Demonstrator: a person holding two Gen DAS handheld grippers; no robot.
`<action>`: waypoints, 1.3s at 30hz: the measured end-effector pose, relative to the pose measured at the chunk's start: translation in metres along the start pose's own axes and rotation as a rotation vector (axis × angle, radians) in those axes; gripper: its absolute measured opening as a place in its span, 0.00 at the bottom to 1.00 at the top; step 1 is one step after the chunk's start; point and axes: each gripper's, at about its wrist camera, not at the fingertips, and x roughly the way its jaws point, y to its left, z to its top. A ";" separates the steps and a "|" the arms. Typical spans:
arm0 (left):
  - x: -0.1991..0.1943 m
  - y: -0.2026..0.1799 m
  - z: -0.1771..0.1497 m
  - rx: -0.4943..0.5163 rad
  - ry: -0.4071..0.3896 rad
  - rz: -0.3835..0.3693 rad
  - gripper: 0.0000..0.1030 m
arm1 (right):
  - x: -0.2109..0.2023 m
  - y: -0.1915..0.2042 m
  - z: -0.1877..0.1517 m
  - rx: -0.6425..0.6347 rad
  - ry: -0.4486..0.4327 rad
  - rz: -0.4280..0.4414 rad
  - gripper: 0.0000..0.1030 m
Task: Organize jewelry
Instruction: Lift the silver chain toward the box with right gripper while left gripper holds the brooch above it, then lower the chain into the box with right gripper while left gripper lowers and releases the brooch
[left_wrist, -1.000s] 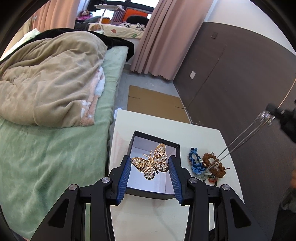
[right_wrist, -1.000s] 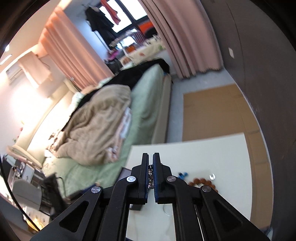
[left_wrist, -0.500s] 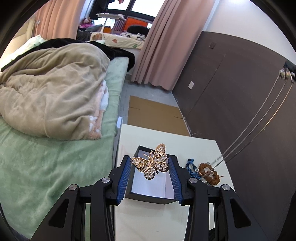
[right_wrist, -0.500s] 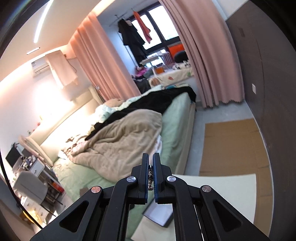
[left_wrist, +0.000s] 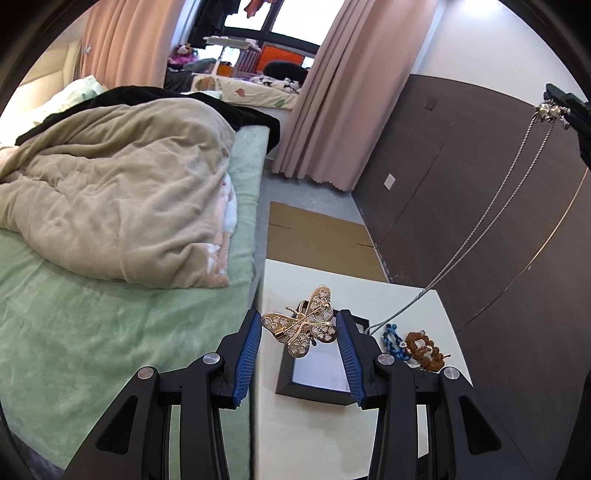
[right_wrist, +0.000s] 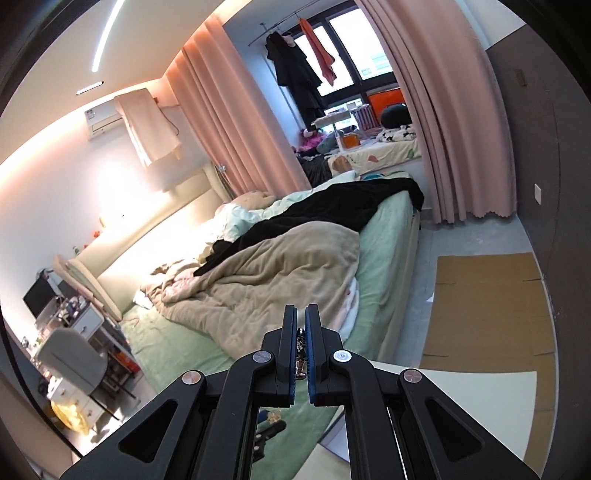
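My left gripper (left_wrist: 300, 326) is shut on a gold butterfly brooch (left_wrist: 302, 325) and holds it high above a black box with a white lining (left_wrist: 320, 367) on the cream table (left_wrist: 295, 424). My right gripper (right_wrist: 301, 323) is shut on a silver necklace (right_wrist: 301, 352). In the left wrist view the right gripper (left_wrist: 567, 107) is raised at the upper right, and the necklace chain (left_wrist: 491, 210) hangs taut down to the table beside the box. A blue bracelet (left_wrist: 392, 339) and a brown bead bracelet (left_wrist: 424, 350) lie right of the box.
A bed (left_wrist: 92, 302) with a beige blanket (left_wrist: 118, 192) borders the table's left side. A dark wall panel (left_wrist: 480, 221) stands to the right. Flat cardboard (left_wrist: 317, 236) lies on the floor beyond the table. Pink curtains (left_wrist: 340, 92) hang at the back.
Both grippers have risen. The right gripper has lifted the necklace much higher, drawing the chain up off the table. The brooch is farther above the box.
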 end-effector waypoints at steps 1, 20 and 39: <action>-0.001 0.002 0.000 -0.002 0.001 0.003 0.42 | 0.003 -0.001 -0.001 0.001 0.007 0.006 0.05; 0.008 0.020 -0.012 -0.023 0.034 0.029 0.42 | 0.104 -0.062 -0.093 0.096 0.221 -0.043 0.05; 0.030 0.016 -0.022 -0.005 0.093 0.037 0.42 | 0.166 -0.123 -0.169 0.221 0.378 -0.114 0.07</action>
